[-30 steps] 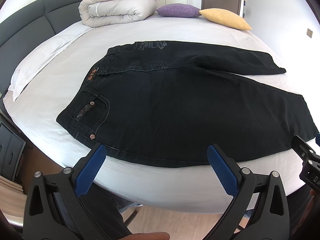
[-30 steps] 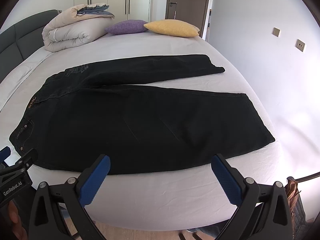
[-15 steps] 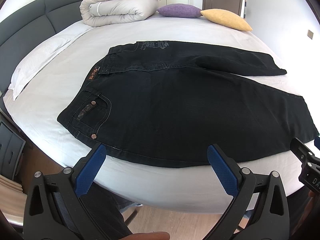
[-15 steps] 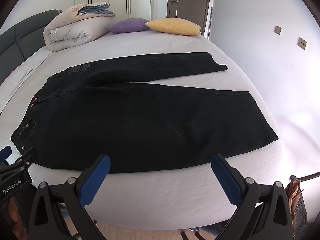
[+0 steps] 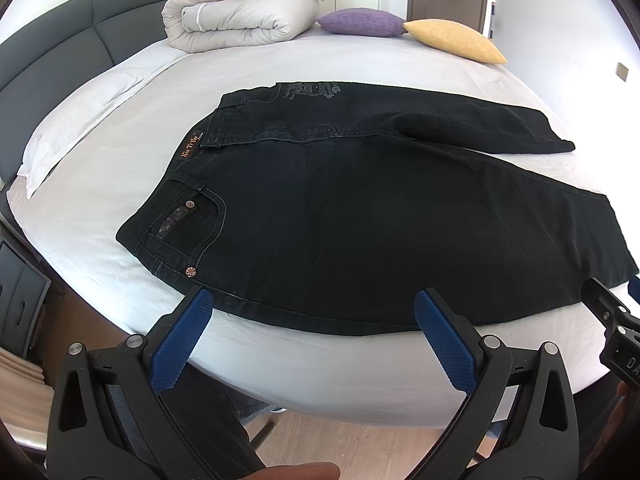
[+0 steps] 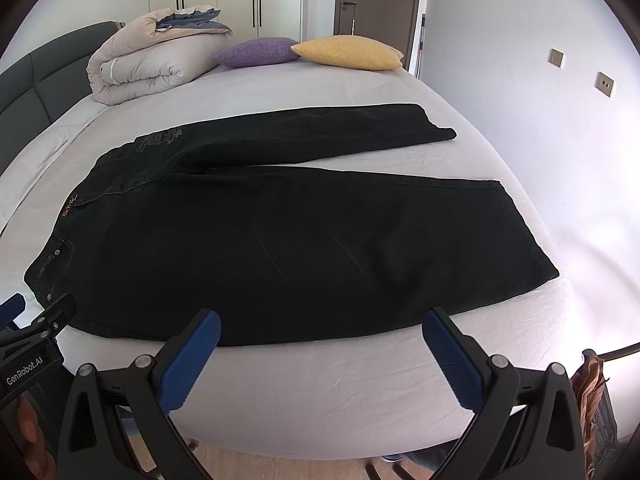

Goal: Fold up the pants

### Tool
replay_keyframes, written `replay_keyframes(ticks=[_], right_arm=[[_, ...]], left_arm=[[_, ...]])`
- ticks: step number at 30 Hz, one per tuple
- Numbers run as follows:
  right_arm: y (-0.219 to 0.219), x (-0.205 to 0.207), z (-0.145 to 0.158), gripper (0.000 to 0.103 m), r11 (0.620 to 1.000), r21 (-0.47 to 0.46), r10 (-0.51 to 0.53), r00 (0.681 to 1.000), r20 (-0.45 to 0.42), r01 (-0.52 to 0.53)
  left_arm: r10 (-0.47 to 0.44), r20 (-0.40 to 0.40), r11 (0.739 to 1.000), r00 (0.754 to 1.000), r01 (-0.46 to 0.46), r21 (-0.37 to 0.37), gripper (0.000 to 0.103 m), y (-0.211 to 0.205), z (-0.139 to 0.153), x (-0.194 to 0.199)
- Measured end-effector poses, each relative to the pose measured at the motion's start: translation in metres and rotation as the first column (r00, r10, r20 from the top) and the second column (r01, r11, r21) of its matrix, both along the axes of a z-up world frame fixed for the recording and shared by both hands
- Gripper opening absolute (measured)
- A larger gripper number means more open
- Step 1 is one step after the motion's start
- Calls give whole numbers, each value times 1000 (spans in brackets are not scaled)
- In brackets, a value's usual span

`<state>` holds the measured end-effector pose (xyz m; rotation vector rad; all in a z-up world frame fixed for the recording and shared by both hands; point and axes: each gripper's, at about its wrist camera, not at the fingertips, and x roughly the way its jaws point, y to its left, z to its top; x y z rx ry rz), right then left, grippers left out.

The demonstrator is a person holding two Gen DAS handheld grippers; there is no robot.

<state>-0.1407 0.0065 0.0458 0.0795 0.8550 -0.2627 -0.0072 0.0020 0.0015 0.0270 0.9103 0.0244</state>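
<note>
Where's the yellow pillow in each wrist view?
Left wrist: yellow pillow at upper right, far across the bed.
Right wrist: yellow pillow at top centre, in front of the door.
Shared landmark: the purple pillow lies just left of it in both.

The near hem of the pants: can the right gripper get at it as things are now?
Probably yes. The right gripper is open and holds nothing, and between it and the near hem of the pants lies only bare sheet.
</note>
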Motion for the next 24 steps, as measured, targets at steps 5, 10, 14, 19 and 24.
replay_keyframes(ticks=[5, 10, 14, 19, 24], right_arm=[[-1, 1, 0, 103, 1000, 1, 0, 1000, 0, 0], [0, 0, 0, 103, 1000, 3, 1, 1000, 0, -1], [1, 0, 0, 103, 1000, 3, 0, 1000, 0, 0], [0, 0, 0, 103, 1000, 4, 1, 1000, 0, -1], [0, 0, 0, 103, 1000, 4, 1, 1000, 0, -1]], left_arm=[[-1, 1, 1000, 1000, 1, 3, 103, 1, 0, 0], [-2, 0, 1000, 1000, 2, 3, 103, 1, 0, 0], [-2, 0, 1000, 1000, 2, 4, 103, 1, 0, -1], [-3, 1, 1000, 1000, 3, 4, 103, 1, 0, -1], [-4, 4, 1000, 1000, 4, 7, 103, 0, 0, 0]])
